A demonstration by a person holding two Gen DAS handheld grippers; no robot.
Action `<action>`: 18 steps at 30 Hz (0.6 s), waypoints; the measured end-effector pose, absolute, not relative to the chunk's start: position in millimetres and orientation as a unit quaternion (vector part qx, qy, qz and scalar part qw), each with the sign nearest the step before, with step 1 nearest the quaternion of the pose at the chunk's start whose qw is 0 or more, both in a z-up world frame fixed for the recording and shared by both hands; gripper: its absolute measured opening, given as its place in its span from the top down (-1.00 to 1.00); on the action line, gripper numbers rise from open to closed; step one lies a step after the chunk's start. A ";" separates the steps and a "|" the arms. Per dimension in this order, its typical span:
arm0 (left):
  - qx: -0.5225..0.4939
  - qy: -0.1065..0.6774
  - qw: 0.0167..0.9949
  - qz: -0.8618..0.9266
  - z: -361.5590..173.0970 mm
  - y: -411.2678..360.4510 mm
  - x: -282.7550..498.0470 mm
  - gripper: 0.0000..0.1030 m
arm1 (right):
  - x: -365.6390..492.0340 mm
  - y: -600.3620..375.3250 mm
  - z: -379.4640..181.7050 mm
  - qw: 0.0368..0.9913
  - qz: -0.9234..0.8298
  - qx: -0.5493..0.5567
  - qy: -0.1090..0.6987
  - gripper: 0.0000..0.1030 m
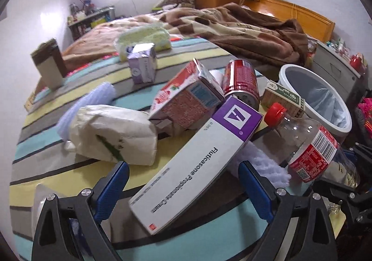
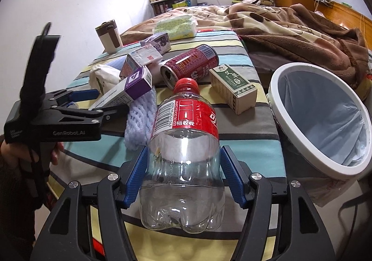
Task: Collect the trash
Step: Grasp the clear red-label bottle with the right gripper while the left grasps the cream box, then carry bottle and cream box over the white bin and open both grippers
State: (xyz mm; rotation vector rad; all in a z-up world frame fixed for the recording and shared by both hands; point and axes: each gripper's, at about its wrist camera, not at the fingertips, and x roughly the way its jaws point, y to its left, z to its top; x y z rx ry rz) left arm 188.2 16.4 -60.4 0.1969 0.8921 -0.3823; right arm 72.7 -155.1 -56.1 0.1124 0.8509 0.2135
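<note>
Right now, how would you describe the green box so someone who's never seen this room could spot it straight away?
Find the white-rimmed trash bin beside the striped bedspread. The green box lies on the bedspread just left of the bin, right of the red can. It is the only green and cream carton with Chinese characters.

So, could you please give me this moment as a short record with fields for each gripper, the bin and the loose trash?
left gripper: open, fingers either side of the white and purple cream box
right gripper: fingers on both sides of the empty plastic bottle, contact unclear
bottle: lying on its side, red cap pointing away from the right gripper
bin: white rim, lined with a bag, right of the striped surface
loose trash: red can on its side, green box, red carton, crumpled paper bag
</note>
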 end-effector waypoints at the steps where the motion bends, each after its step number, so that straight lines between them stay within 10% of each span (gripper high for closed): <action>1: 0.093 0.431 0.878 -0.187 -62.2 16.0 189.0 -0.84 | 72.9 -154.9 -56.2 0.904 0.104 0.052 0.411 -0.25; 18: 0.053 0.431 0.878 -0.202 -54.2 18.2 172.7 0.10 | 68.6 -158.6 -54.5 0.909 0.131 0.048 0.394 -0.25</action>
